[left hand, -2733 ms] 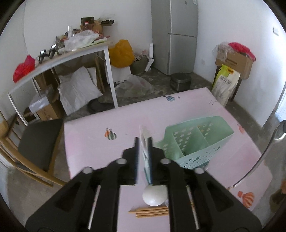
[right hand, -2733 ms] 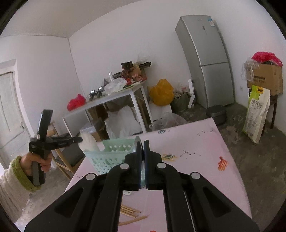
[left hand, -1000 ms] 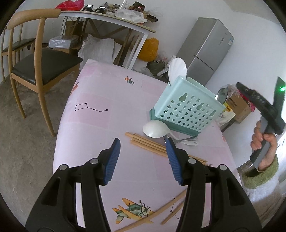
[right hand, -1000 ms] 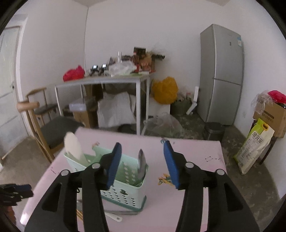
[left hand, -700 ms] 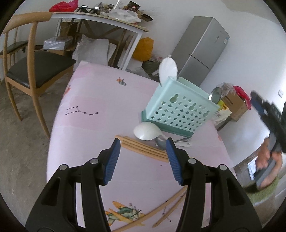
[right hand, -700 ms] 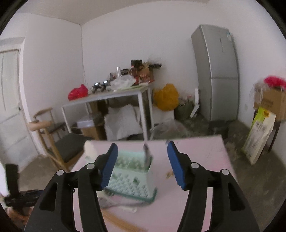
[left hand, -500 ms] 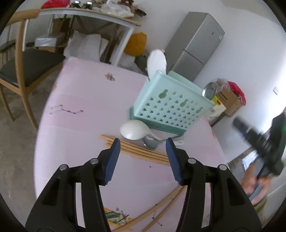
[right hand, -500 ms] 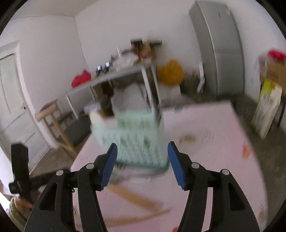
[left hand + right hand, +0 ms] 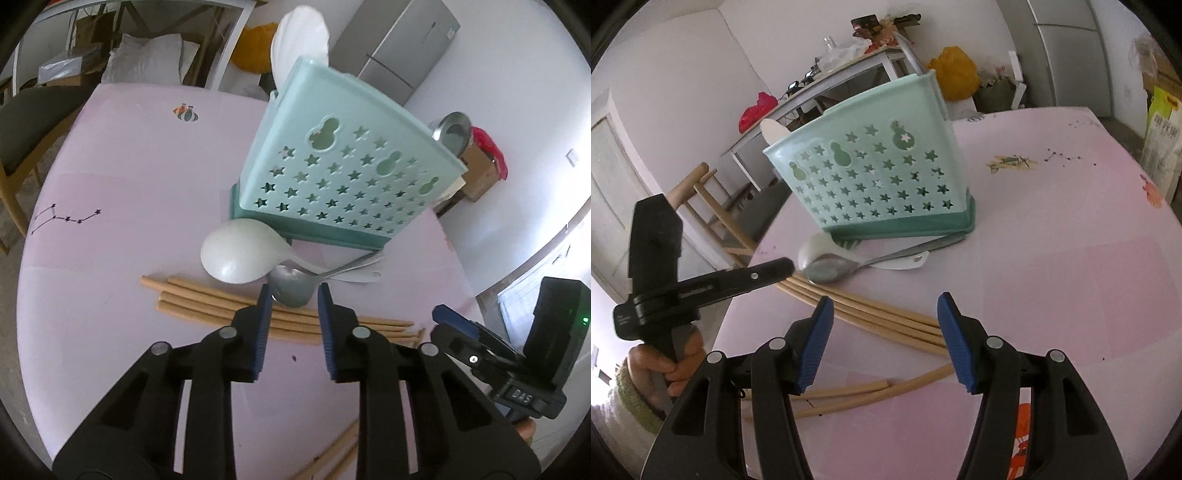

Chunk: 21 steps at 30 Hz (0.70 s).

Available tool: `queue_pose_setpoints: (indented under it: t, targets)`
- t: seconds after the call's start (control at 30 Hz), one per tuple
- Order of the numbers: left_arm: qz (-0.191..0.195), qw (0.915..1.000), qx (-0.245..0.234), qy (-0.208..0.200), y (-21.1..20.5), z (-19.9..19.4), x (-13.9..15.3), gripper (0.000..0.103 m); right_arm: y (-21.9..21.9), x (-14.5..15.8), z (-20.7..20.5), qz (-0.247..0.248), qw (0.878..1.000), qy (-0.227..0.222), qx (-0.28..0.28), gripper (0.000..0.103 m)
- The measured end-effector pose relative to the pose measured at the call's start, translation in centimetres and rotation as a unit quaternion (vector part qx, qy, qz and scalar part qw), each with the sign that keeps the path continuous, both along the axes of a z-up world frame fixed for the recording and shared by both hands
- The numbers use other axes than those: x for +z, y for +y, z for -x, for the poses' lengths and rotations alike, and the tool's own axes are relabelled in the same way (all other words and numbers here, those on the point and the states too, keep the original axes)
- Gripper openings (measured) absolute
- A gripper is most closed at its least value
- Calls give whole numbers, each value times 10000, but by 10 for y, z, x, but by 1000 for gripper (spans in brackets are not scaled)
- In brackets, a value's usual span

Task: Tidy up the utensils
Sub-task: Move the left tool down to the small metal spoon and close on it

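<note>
The letters "DAS" are read in white on the black plastic body of the right hand-held gripper (image 9: 439, 315), seen at the right edge of the left wrist view. Green characters are printed on a white-and-yellow sack (image 9: 1160, 136) at the far right of the right wrist view, too small to be read.

A smooth pink surface (image 9: 122, 177), printed with small cartoon pictures and dotted constellation lines, is shown. On it a mint-green plastic utensil caddy (image 9: 340, 177) stands, its wall pierced with star and gourd-shaped holes, on a darker green base. A white plastic scoop (image 9: 299, 37) and a shiny metal spoon (image 9: 452, 129) are seen rising upright from the caddy.

Near the caddy's base, a glossy white plastic rice spoon (image 9: 236, 254) lies flat, its handle tucked against the base. Just beside it a metal spoon (image 9: 291, 290) lies, bowl toward the camera. A bundle of round tan wooden chopsticks (image 9: 207, 302) is laid in front of both spoons; more chopsticks (image 9: 857, 395) lie loose nearer the right gripper.

The left hand-held gripper (image 9: 291, 295), black with ribbed blue pads, is held over the metal spoon's bowl and the chopsticks, its jaws closing but not yet seen pressing on anything. The right hand-held gripper's (image 9: 886, 314) jaws are held well apart above the chopsticks, nothing clamped.
</note>
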<state>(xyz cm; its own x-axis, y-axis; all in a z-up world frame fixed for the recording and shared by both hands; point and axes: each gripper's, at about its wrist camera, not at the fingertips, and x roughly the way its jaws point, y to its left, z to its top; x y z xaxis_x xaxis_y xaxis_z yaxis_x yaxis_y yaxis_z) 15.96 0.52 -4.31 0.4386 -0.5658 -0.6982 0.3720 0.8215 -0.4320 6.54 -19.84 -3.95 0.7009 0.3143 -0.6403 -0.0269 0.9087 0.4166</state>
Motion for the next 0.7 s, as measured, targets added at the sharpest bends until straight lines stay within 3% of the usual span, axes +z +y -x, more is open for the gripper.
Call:
queue_pose_setpoints:
  t: [0.37,0.7]
  targets:
    - [-330,9992,-23,236,-13,-21,-18,20,-7,-9,-6,-206,9998,46,-23,57]
    - [-370,9987,-8,348,-24,-25,-27,9,-9,-10,-5,-235,9997,56,-57,57]
